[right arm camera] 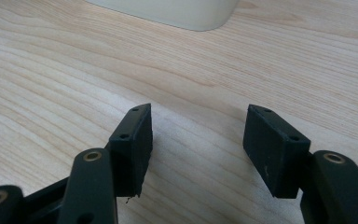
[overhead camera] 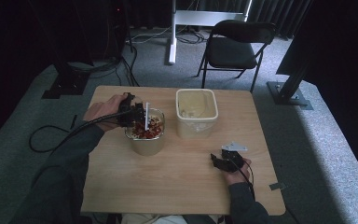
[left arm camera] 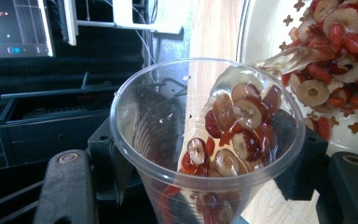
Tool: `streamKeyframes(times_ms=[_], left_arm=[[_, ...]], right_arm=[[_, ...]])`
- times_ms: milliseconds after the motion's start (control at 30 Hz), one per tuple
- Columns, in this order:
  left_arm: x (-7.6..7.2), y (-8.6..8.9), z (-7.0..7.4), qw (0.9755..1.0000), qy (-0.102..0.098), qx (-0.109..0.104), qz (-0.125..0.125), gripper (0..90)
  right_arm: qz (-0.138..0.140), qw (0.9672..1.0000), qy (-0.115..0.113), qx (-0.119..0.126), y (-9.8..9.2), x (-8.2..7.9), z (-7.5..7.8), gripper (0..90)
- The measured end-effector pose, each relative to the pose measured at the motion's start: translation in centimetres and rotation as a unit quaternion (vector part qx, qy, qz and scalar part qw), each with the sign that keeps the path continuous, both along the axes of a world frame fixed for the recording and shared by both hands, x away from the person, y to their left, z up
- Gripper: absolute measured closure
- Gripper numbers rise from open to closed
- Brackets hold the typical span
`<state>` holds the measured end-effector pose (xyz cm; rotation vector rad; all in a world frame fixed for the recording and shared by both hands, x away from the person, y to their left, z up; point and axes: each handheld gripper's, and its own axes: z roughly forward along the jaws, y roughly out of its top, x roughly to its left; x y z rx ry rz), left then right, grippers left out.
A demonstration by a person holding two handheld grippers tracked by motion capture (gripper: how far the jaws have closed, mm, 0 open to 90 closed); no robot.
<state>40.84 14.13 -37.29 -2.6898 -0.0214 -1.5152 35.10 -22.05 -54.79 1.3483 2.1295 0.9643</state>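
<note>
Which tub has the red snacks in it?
Look at the wooden table. Two tubs stand on its far half; take the clear one at the left gripper. It alone holds red and white bits; the cream tub beside it has none.

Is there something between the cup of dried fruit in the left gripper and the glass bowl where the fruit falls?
Nothing visible does. The left gripper holds the clear cup tilted at the rim of the glass bowl, and the dried fruit slides toward the fruit already in the bowl. The right gripper rests open on the table, apart.
</note>
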Motion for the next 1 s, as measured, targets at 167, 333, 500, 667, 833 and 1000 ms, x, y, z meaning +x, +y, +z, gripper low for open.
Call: streamKeyframes(times_ms=[167, 333, 500, 667, 833, 1000], left_arm=[[-0.01, -0.25, -0.07, 1.0000, 0.001, 0.006, -0.003, 33.2], [-0.11, -0.74, 0.00, 0.9997, -0.001, 0.022, -0.007, 33.3], [0.13, -0.84, 0.12, 0.9997, 0.001, 0.024, -0.006, 33.3], [-0.25, -0.96, 0.00, 0.9997, 0.001, 0.022, -0.012, 33.3], [0.53, -0.35, -0.18, 0.9995, 0.000, 0.031, 0.005, 33.3], [0.43, -0.75, -0.46, 0.9990, 0.000, 0.044, -0.001, 33.4]], right_arm=[[0.000, 1.0000, 0.000, 0.000, 0.00, 0.00, 0.00, 41.7], [0.000, 1.0000, 0.000, 0.000, 0.00, 0.00, 0.00, 41.7], [0.000, 1.0000, 0.000, 0.000, 0.00, 0.00, 0.01, 41.7], [0.000, 1.0000, 0.000, 0.000, 0.00, 0.00, 0.01, 41.7], [0.000, 1.0000, 0.000, 0.000, 0.00, 0.00, 0.00, 41.7], [0.000, 1.0000, 0.000, 0.000, 0.00, 0.01, 0.00, 41.7]])
